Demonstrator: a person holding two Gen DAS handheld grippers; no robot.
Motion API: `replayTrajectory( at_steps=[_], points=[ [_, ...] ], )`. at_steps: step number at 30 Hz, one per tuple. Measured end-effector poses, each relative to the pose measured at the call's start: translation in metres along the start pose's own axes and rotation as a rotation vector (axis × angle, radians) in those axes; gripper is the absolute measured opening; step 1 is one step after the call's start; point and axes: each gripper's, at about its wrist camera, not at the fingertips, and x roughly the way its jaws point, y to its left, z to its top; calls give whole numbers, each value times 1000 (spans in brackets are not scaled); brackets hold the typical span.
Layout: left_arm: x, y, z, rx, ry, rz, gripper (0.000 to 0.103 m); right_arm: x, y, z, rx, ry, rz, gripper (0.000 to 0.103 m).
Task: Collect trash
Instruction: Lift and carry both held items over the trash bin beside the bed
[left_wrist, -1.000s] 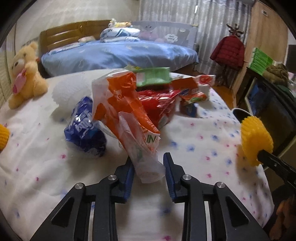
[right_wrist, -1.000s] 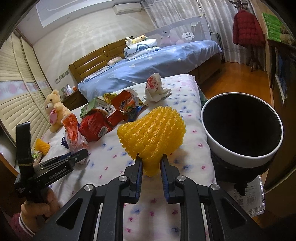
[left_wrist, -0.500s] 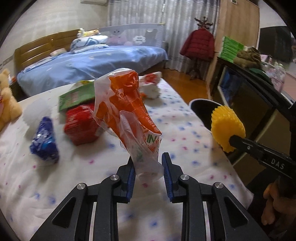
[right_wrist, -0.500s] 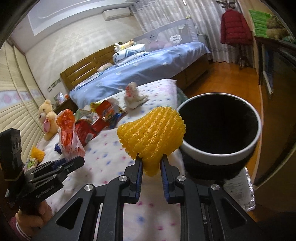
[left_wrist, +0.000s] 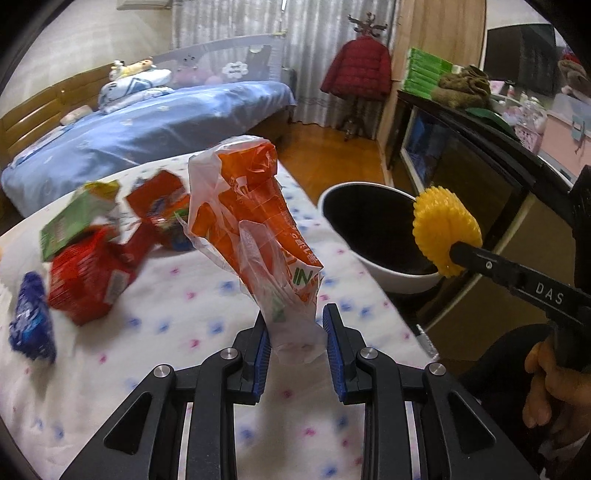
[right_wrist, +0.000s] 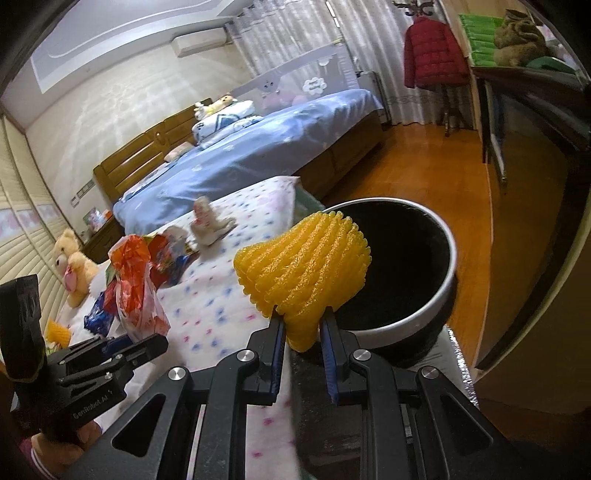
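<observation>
The yellow foam net (right_wrist: 303, 273) was held at its narrow end between the blue pads of the right gripper (right_wrist: 302, 334), which were pressed together on it. Its long axis ran forward and up from the jaws, and its wide ribbed end pointed toward the trash bin (right_wrist: 448, 266). The bin stood just ahead of this gripper and a little to its right, beside the edge of the bed (right_wrist: 221, 306). In the right wrist view the wide end of the net was already seen in front of the dark opening; whether it was truly over the rim could not be told.

The orange and white plastic bag (left_wrist: 258, 236) was clamped at its lower end by the left gripper (left_wrist: 295, 332). It stood nearly upright from the jaws, its long axis rising and leaning a little to the left, with the crumpled top pointing up and away. From this gripper the bin (left_wrist: 332, 192) lay forward and to the right, clearly farther than from the right one. The right hand was therefore judged the nearer, and its release was expected to come first.

More trash was left on the dotted sheet, to the left of the left gripper: a red packet (left_wrist: 88, 280), a green carton (left_wrist: 70, 225) and a blue wrapper (left_wrist: 29, 325).
</observation>
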Motion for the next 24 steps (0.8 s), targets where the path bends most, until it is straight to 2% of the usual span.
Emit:
replayTrajectory(
  at_steps=[24],
  points=[
    [55, -22, 55, 105, 61, -77, 26, 19, -56, 33, 73, 51, -48, 19]
  ],
)
